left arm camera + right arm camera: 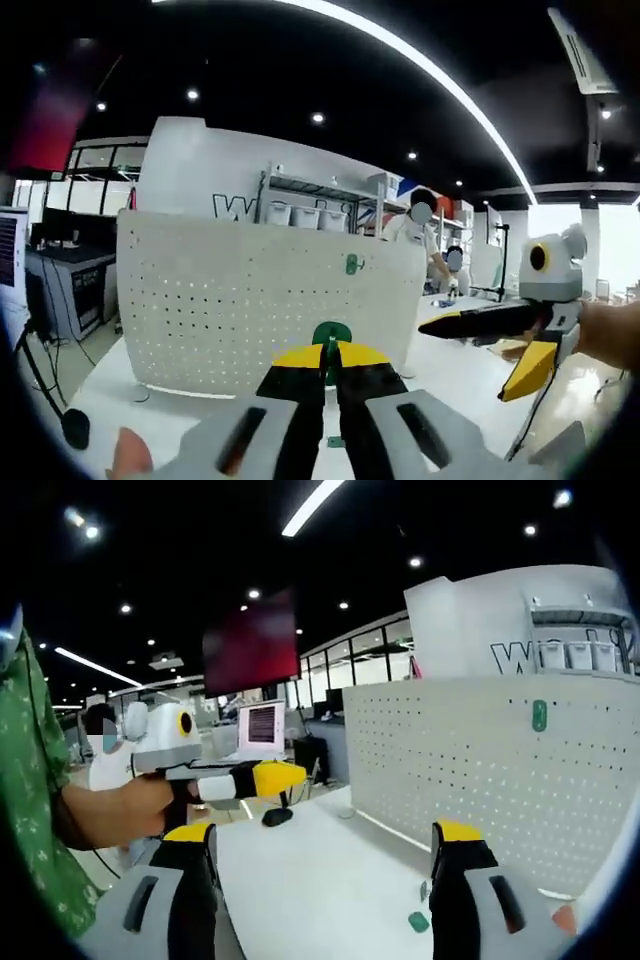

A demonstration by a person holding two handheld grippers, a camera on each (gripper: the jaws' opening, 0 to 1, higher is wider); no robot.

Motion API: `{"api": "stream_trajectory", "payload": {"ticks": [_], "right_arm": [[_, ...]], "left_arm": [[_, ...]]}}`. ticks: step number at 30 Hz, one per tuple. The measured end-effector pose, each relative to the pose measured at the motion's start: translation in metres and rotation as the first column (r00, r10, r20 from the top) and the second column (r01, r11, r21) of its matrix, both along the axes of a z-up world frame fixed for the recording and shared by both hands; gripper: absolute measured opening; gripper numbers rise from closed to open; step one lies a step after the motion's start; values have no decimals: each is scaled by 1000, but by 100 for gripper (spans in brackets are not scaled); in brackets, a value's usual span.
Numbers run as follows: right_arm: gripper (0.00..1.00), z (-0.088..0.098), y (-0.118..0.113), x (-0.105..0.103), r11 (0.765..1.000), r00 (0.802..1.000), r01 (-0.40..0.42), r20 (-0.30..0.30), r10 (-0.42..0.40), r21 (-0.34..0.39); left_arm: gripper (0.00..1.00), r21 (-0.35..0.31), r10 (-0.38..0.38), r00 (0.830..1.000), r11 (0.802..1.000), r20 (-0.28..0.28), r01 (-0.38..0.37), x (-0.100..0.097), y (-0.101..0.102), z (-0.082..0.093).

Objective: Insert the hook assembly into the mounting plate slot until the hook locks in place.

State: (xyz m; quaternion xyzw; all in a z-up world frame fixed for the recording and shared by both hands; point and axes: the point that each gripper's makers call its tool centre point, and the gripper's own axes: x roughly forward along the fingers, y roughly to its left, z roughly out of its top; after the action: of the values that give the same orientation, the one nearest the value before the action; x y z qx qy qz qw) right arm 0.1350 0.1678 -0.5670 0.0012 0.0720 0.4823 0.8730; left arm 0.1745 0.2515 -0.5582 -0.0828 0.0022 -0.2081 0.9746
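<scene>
My left gripper (328,352) is closed on a green hook (331,335), which shows between the yellow jaw tips at 12 o'clock of them. My right gripper (325,845) is open and empty, jaws wide apart. The pegboard (230,300) stands upright ahead of the hook and apart from it; one green hook (351,264) is already mounted near its top edge. Risk: the jaws cover most of the held hook, so I judge its tabs could meet the board between slots, skew, and slip in the grip. Pushing hard could tip the board. A small green part (418,921) lies on the white table (320,880). Beyond are shelving, monitors, ceiling lights and people.
</scene>
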Motion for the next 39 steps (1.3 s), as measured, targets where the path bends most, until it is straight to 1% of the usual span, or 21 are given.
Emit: {"api": "stream_trajectory", "payload": {"ticks": [1,2,4,5,9,11,13,14,15,16,17,18,22,27,32,33,34,36,39], "right_arm": [[90,2,-1,1,1000,1000,1,16,-1,-2],[90,4,-3,2,1000,1000,2,25,-2,-4],[90,5,-6,4,1000,999,1,36,0,-11],[90,5,-7,5,1000,999,-2,40,3,-13],[90,1,-14,10,1000,999,-12,40,13,-27],[90,-1,-17,12,999,999,-13,50,15,-39],[90,-2,-20,15,998,998,-12,63,16,-53],[90,-3,-21,16,998,998,-15,65,19,-59],[90,-4,-22,18,998,998,-16,65,19,-60],[90,-4,-24,19,998,998,-18,62,21,-57],[90,-4,-25,20,998,998,-19,62,22,-56],[90,-3,-27,21,998,998,-20,61,23,-53],[90,-3,-33,27,999,998,-15,62,18,-52],[90,-3,-39,35,999,998,-3,61,6,-51],[89,-3,-40,39,999,998,-2,59,5,-51],[89,-4,-41,40,999,998,-2,57,5,-52],[89,-5,-41,41,999,998,-2,55,5,-53],[89,-6,-42,43,998,999,0,53,3,-58],[89,-8,-43,45,998,999,2,49,1,-61]], "left_arm": [[2,-3,2,1000,1000,1,-2,2,-1,1],[2,-15,20,1000,1000,8,-20,8,-2,5],[2,4,40,999,999,28,-40,16,-8,11],[2,2,44,998,999,33,-44,20,-10,13],[2,7,81,994,997,67,-81,41,-19,27],[2,-4,97,991,995,92,-97,52,-23,36],[2,-14,118,988,993,98,-117,66,-24,40],[2,-20,127,986,992,106,-126,74,-24,44],[2,-23,133,985,991,111,-131,76,-24,46],[2,-16,145,981,989,125,-144,84,-25,50],[2,-20,148,981,989,124,-147,89,-25,52],[2,-23,156,979,988,133,-155,98,-25,56],[2,-24,181,971,983,159,-180,119,-29,66],[2,-36,200,965,980,168,-197,140,-33,71],[2,-38,235,955,972,180,-232,154,-33,71],[2,-65,246,952,969,180,-238,158,-31,72],[2,-78,252,952,967,175,-242,160,-31,72],[2,-85,267,946,963,182,-256,167,-31,72],[2,-106,272,945,961,183,-256,176,-35,69]]}}
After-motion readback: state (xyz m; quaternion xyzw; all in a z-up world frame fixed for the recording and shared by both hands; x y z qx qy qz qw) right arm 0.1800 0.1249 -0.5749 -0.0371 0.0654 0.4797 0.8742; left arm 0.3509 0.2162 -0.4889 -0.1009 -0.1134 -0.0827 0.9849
